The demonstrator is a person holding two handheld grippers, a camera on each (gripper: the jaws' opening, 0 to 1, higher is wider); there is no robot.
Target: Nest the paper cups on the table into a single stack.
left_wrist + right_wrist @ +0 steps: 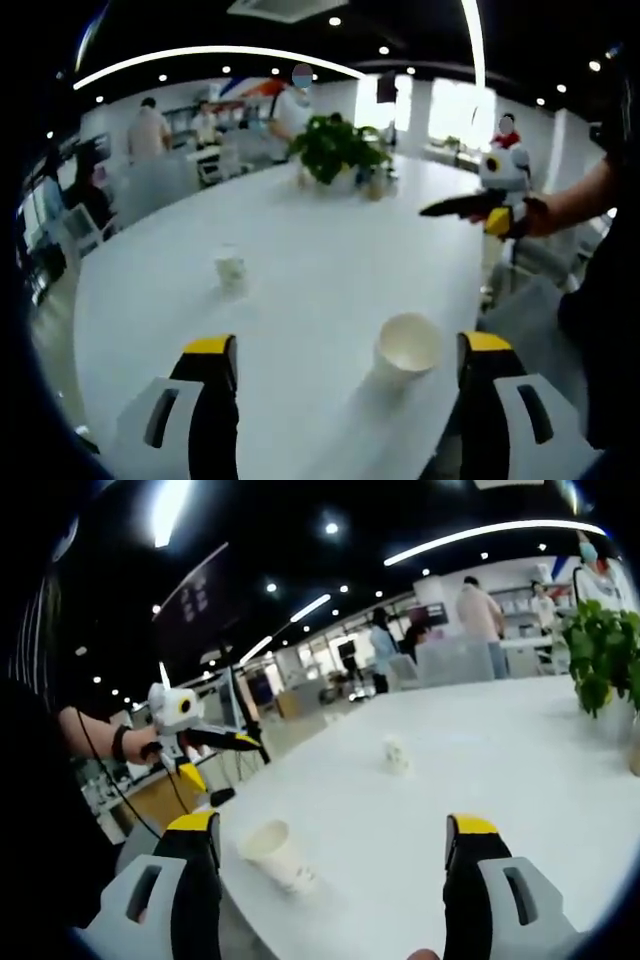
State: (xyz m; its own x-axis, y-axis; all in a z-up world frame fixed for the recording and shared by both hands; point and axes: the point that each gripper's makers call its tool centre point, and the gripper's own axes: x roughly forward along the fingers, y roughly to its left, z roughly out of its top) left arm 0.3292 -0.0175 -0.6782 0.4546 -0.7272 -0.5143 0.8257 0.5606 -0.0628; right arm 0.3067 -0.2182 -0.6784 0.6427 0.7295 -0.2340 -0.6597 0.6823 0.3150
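Two white paper cups stand apart on a round white table [300, 230]. The near cup [405, 347] is upright, mouth open, between my left gripper's [347, 365] jaws but closer to the right one; the jaws stand wide apart and the gripper is open. The far cup [230, 268] sits further in on the table. In the right gripper view the near cup [278, 856] stands at the table's edge [250, 810], the far cup [396, 753] beyond. My right gripper [333, 845] is open with nothing in it. The other gripper [480, 205] enters each view, held by a hand [195, 742].
A potted green plant [338, 150] stands at the far side of the table, also seen as the plant [603, 655] at the right. Several people and chairs are beyond the table. The person's dark sleeve [610, 300] is at the right.
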